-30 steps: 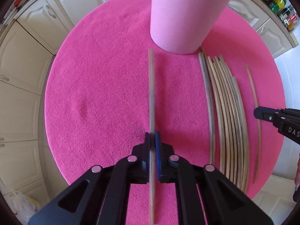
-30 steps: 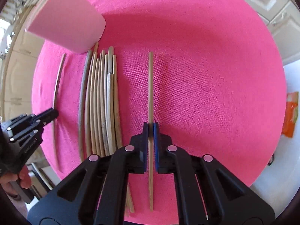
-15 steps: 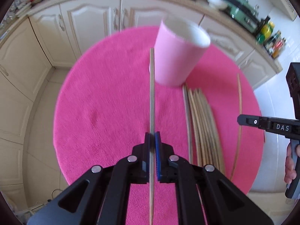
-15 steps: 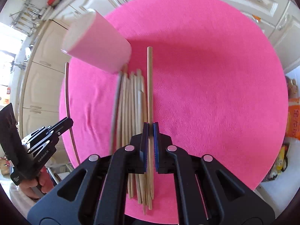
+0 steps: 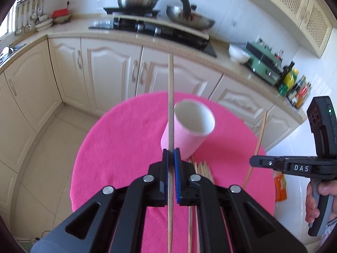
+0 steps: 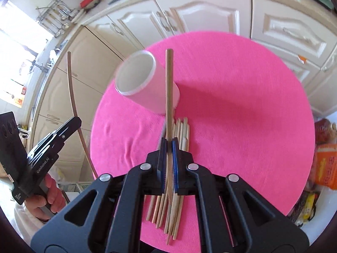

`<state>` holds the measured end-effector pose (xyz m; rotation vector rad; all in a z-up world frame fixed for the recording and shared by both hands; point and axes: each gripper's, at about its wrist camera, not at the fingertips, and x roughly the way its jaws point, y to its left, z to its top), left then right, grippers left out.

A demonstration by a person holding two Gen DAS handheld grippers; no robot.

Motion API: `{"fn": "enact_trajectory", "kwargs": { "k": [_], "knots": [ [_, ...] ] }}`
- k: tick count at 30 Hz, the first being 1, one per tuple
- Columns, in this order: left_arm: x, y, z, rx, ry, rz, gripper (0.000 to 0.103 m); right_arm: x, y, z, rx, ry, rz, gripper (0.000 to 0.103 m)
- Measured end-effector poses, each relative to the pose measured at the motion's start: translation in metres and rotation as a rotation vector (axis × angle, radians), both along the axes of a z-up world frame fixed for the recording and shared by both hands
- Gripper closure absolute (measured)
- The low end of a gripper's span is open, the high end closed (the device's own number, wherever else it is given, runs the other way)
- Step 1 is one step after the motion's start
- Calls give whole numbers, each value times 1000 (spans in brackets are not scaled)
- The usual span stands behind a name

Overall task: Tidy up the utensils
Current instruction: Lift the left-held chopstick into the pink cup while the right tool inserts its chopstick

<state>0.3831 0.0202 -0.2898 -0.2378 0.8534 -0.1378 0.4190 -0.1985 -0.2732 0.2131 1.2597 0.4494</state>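
A single wooden chopstick [image 5: 171, 105] is clamped between the closed blue pads of the left tool [image 5: 171, 158], its shaft running up the middle of the left wrist view and crossing in front of the pink cup [image 5: 189, 130]. A second chopstick [image 6: 169, 88] is gripped in the same way by the right tool [image 6: 169, 147], whose jaws are shut on it; its upper end is seen in front of the cup's side in the right wrist view. Both chopsticks are held clear of the cloth. The cup is stood upright, open end up, on the round bench covered with a pink cloth [image 5: 118, 147]. The remaining chopsticks [image 6: 179, 130] are laid side by side in a loose bundle on the cloth just beside the cup's base, partly hidden behind the tools in both views. Each tool is seen from the other's camera: the right one at the right edge of the left wrist view, carried by a hand [image 5: 316, 200], and the left one at the lower left of the right wrist view, likewise carried by a hand [image 6: 48, 198]. Cream cabinets [image 5: 109, 73] are seen beyond the bench.
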Motion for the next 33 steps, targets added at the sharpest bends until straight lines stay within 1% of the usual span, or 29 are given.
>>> {"fn": "enact_trajectory", "kwargs": {
  "k": [5,8,13,15,18,21,25,29,31,33],
  "knots": [
    [10,0,21,-39,-78,26,98,8,6,28,32,-64,23,98],
    [15,-2,37,-57,-131,33,98,13,6,39,42,-100,24,98],
    [25,-2,62,-84,-228,37,98,26,0,56,75,-151,6,98],
    [30,-1,70,-95,-263,41,98,32,-2,68,94,-185,-3,98],
    [38,3,80,-117,-318,55,98,41,-2,81,105,-225,-10,98],
    [49,7,87,-148,-369,75,98,52,-3,94,142,-259,-23,98],
    [68,9,91,-189,-414,93,98,66,-1,107,190,-310,-36,98],
    [87,9,83,-221,-430,119,98,78,7,114,214,-351,-26,98],
    [94,8,77,-228,-439,126,98,83,10,115,199,-373,-27,98],
    [102,3,68,-215,-438,123,98,89,15,110,174,-380,-19,98]
  ]
}}
